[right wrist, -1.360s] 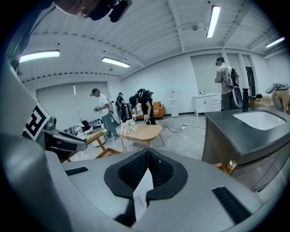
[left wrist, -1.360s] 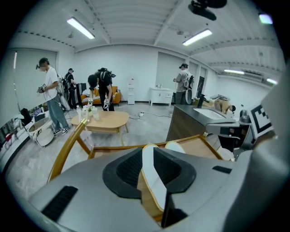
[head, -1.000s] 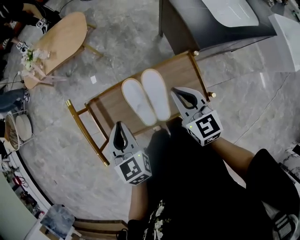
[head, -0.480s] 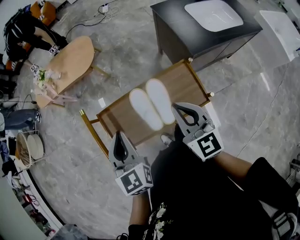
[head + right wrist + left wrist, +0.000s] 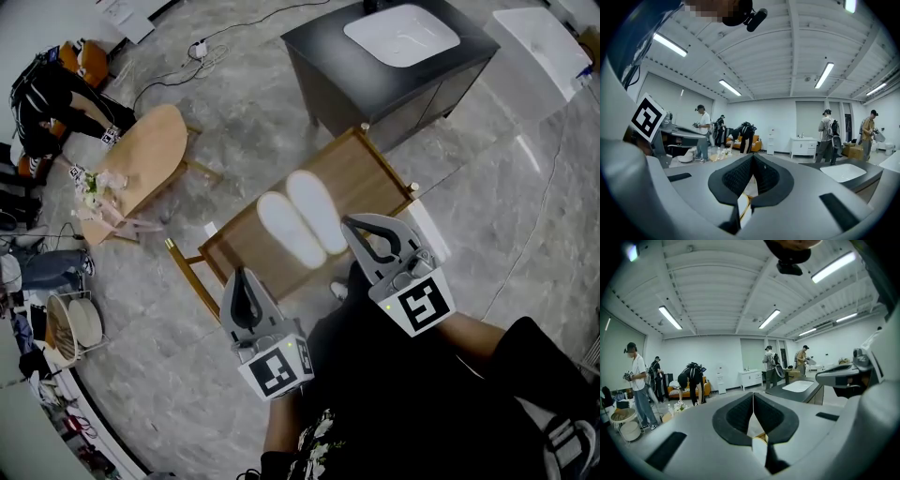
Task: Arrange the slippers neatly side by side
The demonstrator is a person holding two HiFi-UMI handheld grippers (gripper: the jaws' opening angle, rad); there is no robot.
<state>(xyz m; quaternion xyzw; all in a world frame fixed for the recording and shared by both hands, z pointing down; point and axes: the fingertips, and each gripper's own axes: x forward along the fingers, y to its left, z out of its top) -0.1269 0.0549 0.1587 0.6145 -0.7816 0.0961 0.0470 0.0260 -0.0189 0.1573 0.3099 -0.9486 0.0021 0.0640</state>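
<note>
Wooden table [image 5: 364, 171] on grey floor [image 5: 487, 216]. Two white slippers [image 5: 314, 211] on table top, side by side, touching. Left gripper [image 5: 242, 273] above table's near edge, jaws closed, empty. Right gripper [image 5: 348, 224] just beside slippers, jaws closed, empty.

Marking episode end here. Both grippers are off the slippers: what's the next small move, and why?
Probably none beyond parking both grippers clear. The two white slippers lie side by side on the wooden table, and the left gripper and right gripper are shut, empty and apart from them.
</note>
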